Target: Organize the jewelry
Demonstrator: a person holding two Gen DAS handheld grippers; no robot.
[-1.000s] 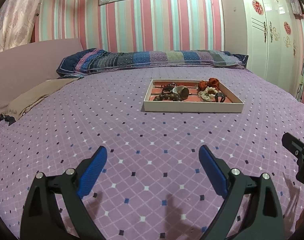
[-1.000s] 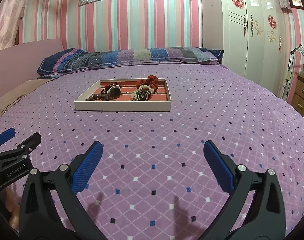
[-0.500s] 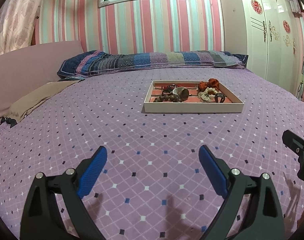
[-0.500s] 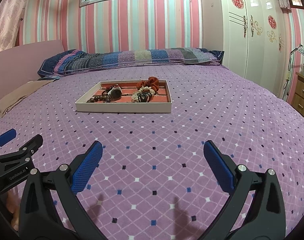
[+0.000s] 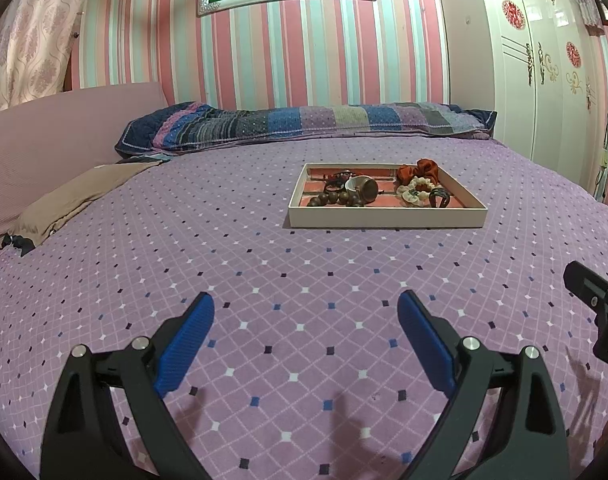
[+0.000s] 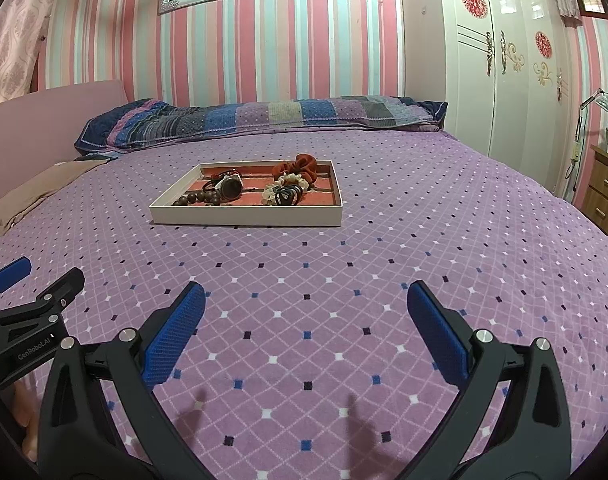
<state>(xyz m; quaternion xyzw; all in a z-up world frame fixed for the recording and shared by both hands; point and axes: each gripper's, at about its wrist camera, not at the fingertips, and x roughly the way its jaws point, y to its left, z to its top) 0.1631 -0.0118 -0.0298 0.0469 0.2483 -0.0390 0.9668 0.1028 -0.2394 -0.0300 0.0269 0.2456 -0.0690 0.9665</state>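
Right wrist view: my right gripper (image 6: 305,306) and left gripper (image 5: 305,318) gape wide, empty. I should approach the tray (image 6: 248,216) mid-bed slowly, descending squarely over one piece.

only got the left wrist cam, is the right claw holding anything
observer: no, the right claw is open and empty over the bedspread
operator: whats the round brown thing in the tray
observer: a watch, its dark face turned toward the right camera
operator: anything past the wardrobe
observer: a wooden nightstand with drawers, and a lamp by it
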